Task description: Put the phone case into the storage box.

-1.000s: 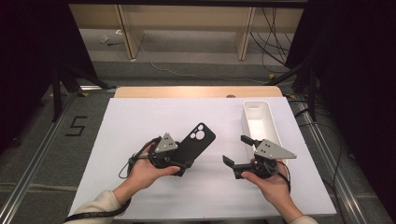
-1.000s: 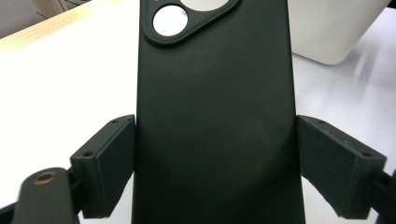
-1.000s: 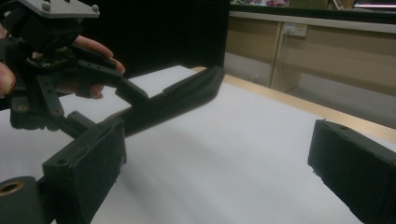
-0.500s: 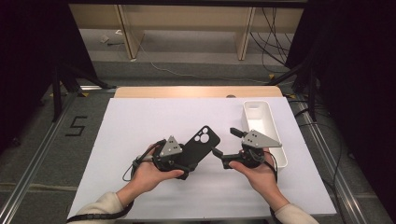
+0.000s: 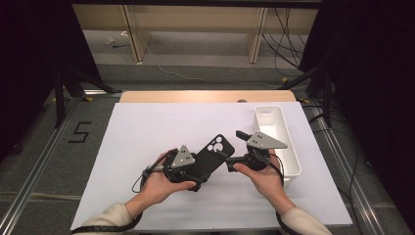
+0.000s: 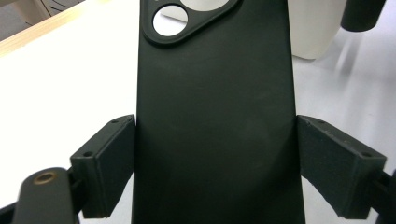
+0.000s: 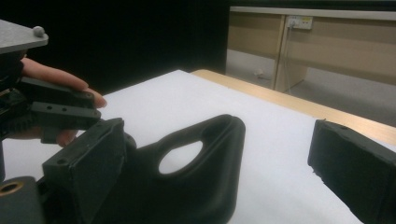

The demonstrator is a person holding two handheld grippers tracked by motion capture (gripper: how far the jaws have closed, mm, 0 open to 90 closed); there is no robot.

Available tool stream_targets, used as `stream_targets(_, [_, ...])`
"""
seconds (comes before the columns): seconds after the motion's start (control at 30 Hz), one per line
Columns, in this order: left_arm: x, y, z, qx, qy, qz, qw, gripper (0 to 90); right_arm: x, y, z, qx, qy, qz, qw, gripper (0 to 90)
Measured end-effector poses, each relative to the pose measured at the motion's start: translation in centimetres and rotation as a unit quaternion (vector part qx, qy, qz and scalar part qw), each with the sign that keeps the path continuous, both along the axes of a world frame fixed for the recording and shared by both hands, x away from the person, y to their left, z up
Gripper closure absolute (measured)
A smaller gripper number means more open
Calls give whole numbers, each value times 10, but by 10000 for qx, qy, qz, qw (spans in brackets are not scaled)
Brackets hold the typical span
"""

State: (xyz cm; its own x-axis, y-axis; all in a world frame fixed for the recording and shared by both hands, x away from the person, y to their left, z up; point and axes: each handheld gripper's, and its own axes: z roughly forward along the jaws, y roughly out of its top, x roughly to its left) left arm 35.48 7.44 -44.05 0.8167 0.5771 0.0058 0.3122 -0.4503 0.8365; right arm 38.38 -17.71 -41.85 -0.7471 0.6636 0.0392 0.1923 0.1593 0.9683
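Observation:
A black phone case [image 5: 214,152] with a camera cutout is held off the white table. My left gripper [image 5: 195,170] is shut on it. In the left gripper view both pads [image 6: 109,168] press the long edges of the case [image 6: 215,93]. My right gripper [image 5: 236,149] comes in from the right, open, pointing at the case's camera end. In the right gripper view the case [image 7: 201,186] lies between the wide jaws of my right gripper [image 7: 219,154], close by the left pad [image 7: 88,163] and well apart from the right one. The left gripper [image 7: 56,112] and a person's fingers show behind it.
An empty white oblong tray [image 5: 288,147] stands at the table's right side, just behind the right hand. A white sheet [image 5: 147,132] covers the table, with a wooden edge [image 5: 205,96] at the far side. Shelving and cables lie on the floor beyond.
The right gripper has moved left from beside the tray to the camera end of the case, which now lies between its jaws. The left gripper and the case have stayed put.

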Motion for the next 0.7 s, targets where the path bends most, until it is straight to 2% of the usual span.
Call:
stream_targets(0.43, [-3, -4, 0, 87, -115, -60, 9999, 151, 9, 8, -7, -27, 222, 68, 9997, 80])
stream_targets(0.7, [-4, -4, 0, 73, -171, -50, 9998, 152, 12, 12, -9, 53, 365, 171, 9992, 169])
